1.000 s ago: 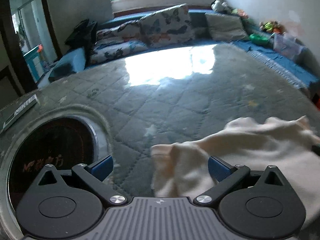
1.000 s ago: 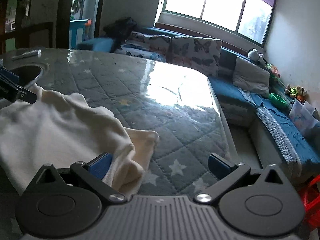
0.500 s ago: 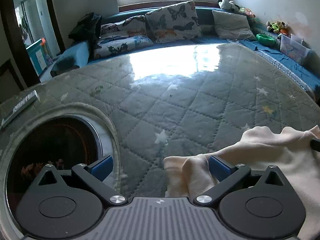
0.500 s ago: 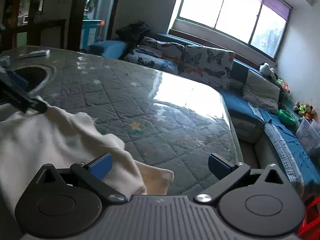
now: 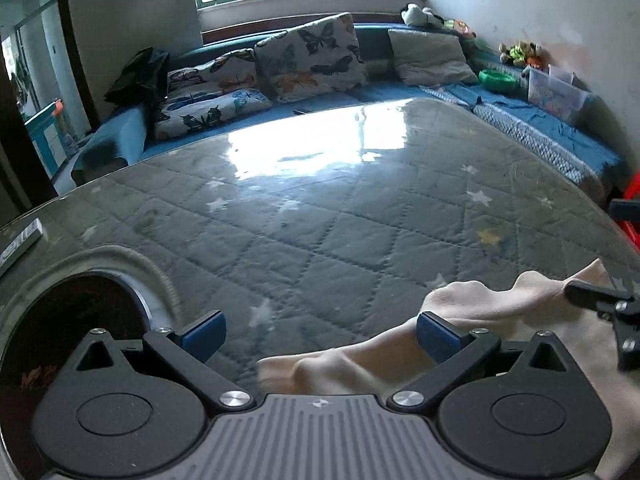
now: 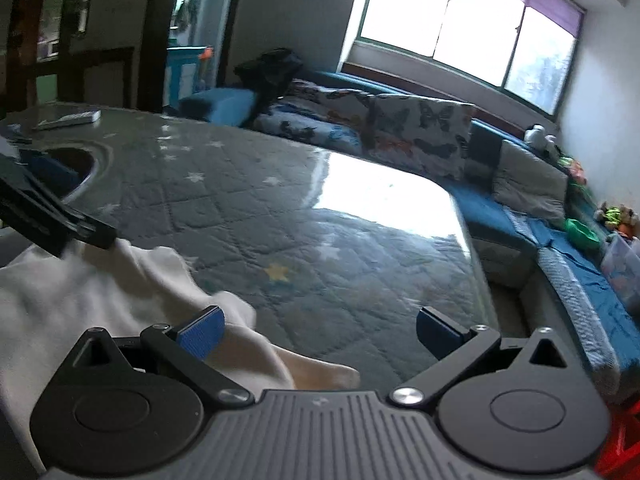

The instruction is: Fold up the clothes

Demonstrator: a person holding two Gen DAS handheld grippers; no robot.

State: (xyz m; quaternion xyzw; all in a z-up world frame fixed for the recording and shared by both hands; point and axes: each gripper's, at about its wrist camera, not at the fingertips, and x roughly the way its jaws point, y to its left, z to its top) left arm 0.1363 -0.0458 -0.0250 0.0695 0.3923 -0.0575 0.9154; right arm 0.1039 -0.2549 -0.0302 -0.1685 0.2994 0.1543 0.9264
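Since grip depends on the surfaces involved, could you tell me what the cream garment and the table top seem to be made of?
The cream garment looks like soft, matte knit or fleece: it lies in rounded folds with no shine. The table top appears to be a quilted, star-printed fabric under a glossy clear sheet, likely glass or plastic: it mirrors the window while the stitching shows through.

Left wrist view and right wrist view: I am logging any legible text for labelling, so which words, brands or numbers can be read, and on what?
None can be read for certain.
Reddish marks in the round dark opening: blurred.
Flat box at the table's edge: print too small.
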